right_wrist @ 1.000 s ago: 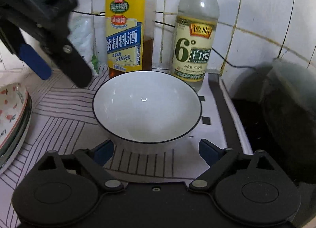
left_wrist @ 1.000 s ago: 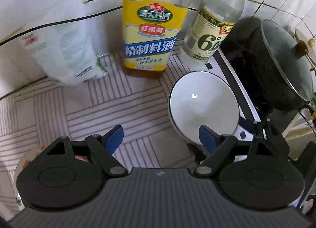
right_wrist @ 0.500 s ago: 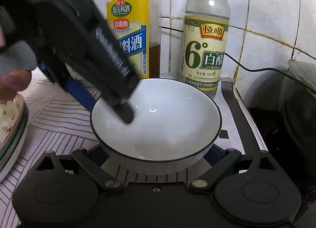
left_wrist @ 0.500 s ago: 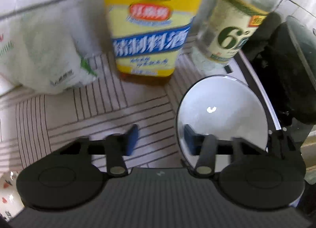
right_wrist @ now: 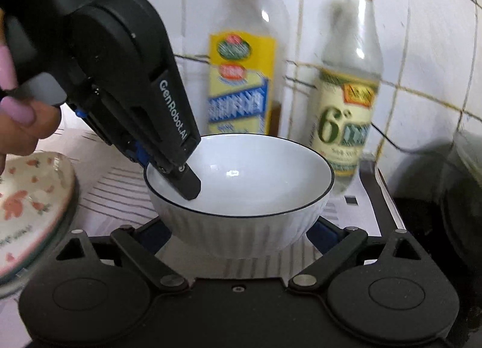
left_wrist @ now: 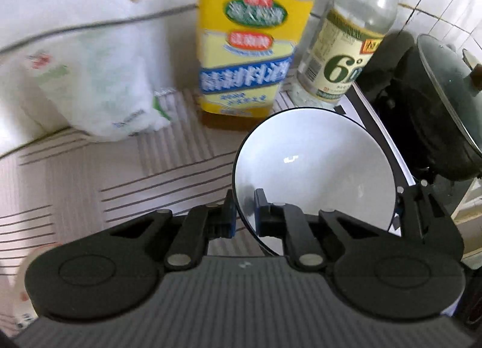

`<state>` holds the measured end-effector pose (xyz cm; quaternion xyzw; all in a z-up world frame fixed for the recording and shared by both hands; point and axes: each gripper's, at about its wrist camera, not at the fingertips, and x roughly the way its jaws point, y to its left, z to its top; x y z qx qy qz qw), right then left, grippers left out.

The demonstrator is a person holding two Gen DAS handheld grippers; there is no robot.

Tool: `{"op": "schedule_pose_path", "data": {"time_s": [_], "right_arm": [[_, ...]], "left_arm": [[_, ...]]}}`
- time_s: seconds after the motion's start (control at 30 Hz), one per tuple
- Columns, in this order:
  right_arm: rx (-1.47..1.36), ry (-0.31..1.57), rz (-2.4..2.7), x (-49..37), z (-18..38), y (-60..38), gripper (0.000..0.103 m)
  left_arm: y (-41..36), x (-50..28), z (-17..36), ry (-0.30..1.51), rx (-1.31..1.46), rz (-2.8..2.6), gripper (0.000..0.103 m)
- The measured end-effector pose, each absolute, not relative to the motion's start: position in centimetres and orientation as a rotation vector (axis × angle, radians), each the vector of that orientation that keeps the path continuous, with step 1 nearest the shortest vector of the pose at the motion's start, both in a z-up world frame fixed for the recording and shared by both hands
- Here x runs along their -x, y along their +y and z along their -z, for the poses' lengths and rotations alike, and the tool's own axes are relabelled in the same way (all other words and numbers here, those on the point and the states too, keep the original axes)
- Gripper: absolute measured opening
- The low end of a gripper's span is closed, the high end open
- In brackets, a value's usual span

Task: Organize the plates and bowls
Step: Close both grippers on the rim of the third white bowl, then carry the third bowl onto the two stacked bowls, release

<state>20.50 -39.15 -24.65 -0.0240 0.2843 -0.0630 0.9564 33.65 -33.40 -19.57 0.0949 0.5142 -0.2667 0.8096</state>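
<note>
Between the fingers of the left hand-held gripper (left_wrist: 243, 212) sits the near-left rim of the white bowl (left_wrist: 316, 179), one finger inside and one outside, clamped on the rim; half a second ago the fingers were narrower than at one second ago but not yet pinching. The right hand-held gripper (right_wrist: 238, 236) has its fingers spread to either side of the bowl's ribbed wall (right_wrist: 241, 227), close against it; whether they press it cannot be told. Compared with the earlier frame, the bowl sits nearer to the right hand-held gripper. Beyond the bowl stand the yellow-labelled bottle (right_wrist: 241, 83) and the clear vinegar bottle (right_wrist: 346, 101), against the tiled wall. To the left of the right hand-held gripper lies a stack of floral plates (right_wrist: 30, 206) on the striped table (left_wrist: 90, 182). To the right of the bowl is a dark lidded pot (left_wrist: 436, 101).
</note>
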Motion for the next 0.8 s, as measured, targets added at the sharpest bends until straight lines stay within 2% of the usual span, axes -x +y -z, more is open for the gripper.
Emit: {"op": "schedule_pose_path", "data": {"time_s": [0.3,0.8], "right_arm": [[0.126,0.480,0.007,-21.4,19.7,-32.6,0.097],[0.177,0.443,-0.265,-22.5,14.9,-15.8,0.098]], "left_arm": [[-24.8,-32.7,13.4,1.019,-0.163,0.511,0.011],[-5.2,-28.9,6.8,1.040,-0.098,0.322,0.013]]}}
